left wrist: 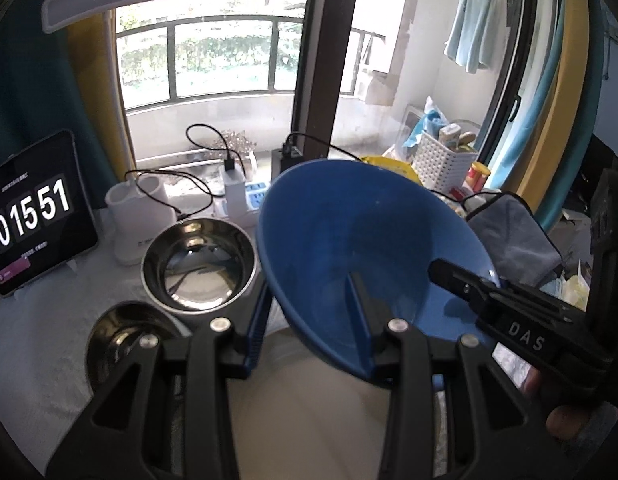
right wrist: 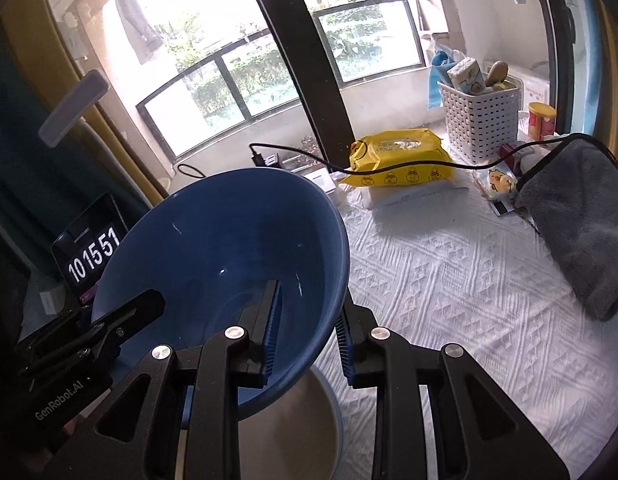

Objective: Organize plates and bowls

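Above the white quilted table cover, in the left wrist view, the left gripper [left wrist: 309, 344] is closed partway on the near rim of a blue bowl [left wrist: 369, 248], one finger inside the wall and one outside. The bowl is lifted and tilted, its opening turned toward the camera. The right gripper [left wrist: 465, 280] reaches in from the right and pinches the opposite side of the rim. Under the bowl sits a pale plate [left wrist: 309, 420] with a blue edge. Toward the left edge of the table stand two steel bowls, the larger [left wrist: 199, 266] behind the smaller [left wrist: 125, 340], and a tablet [left wrist: 33, 216] showing a clock leans at the far left corner.

From the right wrist view, the right gripper [right wrist: 307, 340] is likewise closed partway across the bowl's [right wrist: 229, 252] wall, its ribbed blue pads on either side of the rim. The left gripper [right wrist: 121, 312] holds the rim on the far left. The plate [right wrist: 301, 432] lies directly below, and a grey towel [right wrist: 581, 220] rests at the right edge, with a black cable [right wrist: 389, 168] running across the back.

My judgement is that the main risk is the two grips pulling unevenly: the glazed rim could slide out of one pair of pads, so the bowl swings and knocks the plate. If carried left, it could clip the steel bowls.
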